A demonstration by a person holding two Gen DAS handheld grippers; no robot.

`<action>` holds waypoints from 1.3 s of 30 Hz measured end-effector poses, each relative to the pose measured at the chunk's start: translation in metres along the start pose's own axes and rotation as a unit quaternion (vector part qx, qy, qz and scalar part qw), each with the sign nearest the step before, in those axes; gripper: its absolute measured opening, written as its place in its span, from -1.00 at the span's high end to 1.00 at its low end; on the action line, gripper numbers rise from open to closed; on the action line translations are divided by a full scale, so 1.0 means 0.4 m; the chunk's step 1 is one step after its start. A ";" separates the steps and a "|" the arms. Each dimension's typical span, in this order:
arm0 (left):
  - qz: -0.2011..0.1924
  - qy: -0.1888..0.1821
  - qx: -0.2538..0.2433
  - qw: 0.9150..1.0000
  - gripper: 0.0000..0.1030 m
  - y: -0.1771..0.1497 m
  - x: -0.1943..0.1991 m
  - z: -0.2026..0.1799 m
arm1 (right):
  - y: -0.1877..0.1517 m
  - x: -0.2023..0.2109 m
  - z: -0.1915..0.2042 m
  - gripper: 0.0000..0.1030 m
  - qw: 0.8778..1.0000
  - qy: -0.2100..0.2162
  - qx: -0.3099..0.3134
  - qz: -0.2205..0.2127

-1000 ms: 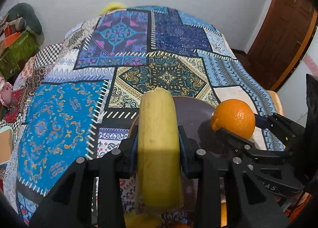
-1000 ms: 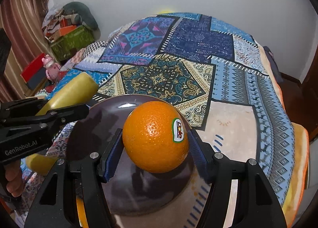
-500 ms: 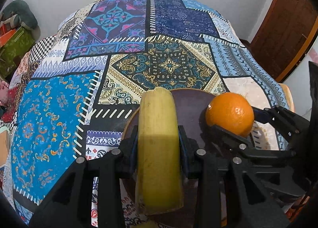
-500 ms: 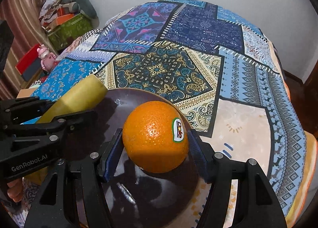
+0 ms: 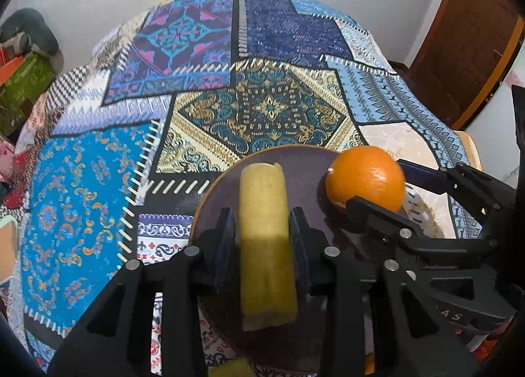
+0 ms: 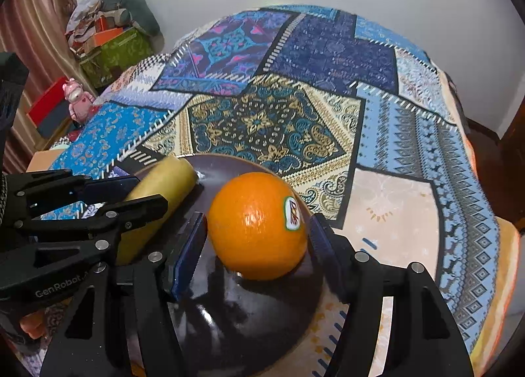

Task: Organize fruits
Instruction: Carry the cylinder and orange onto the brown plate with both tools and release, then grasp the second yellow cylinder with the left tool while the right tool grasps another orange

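my left gripper (image 5: 262, 235) clamps smooth yellow banana (image 5: 265, 239); right gripper (image 6: 257, 239) open around round dimpled orange (image 6: 256, 226), glossy dark round plate (image 6: 249, 318) beneath, patchwork cloth (image 6: 279, 124).

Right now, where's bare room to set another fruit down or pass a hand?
Free: gold-teal quilt panel past the far rim of the plate; blue panel left of it; pale panel right of it. Crowded: the plate itself, taken by banana, orange, left gripper and right gripper.

"GenRobot" on left gripper (image 6: 113, 201)
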State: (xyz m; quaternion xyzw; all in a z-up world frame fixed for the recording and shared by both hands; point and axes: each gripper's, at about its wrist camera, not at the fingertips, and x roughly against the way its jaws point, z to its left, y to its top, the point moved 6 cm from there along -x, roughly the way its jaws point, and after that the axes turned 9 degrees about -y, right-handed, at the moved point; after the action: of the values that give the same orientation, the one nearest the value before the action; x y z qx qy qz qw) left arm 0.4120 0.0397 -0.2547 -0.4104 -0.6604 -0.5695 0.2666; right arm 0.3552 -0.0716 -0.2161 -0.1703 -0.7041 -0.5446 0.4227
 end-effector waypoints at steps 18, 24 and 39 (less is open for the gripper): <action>-0.060 0.010 -0.010 0.998 0.13 -0.076 0.279 0.013 | -0.012 0.237 0.019 -0.22 0.997 -0.006 -0.013 -0.072; -0.062 0.022 -0.024 0.998 -0.15 -0.147 0.336 0.034 | -0.054 0.278 0.034 -0.25 0.997 -0.009 -0.023 -0.077; 0.018 0.003 -0.033 0.999 -0.29 -0.295 0.235 0.109 | -0.186 0.237 0.129 -0.26 0.999 0.012 -0.041 -0.012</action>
State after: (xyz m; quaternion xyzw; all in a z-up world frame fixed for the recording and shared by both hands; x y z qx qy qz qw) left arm 0.2684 0.1028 -0.2496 -0.4290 -0.6334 -0.5871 0.2647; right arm 0.2266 -0.0715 -0.1910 -0.1723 -0.6780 -0.5797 0.4178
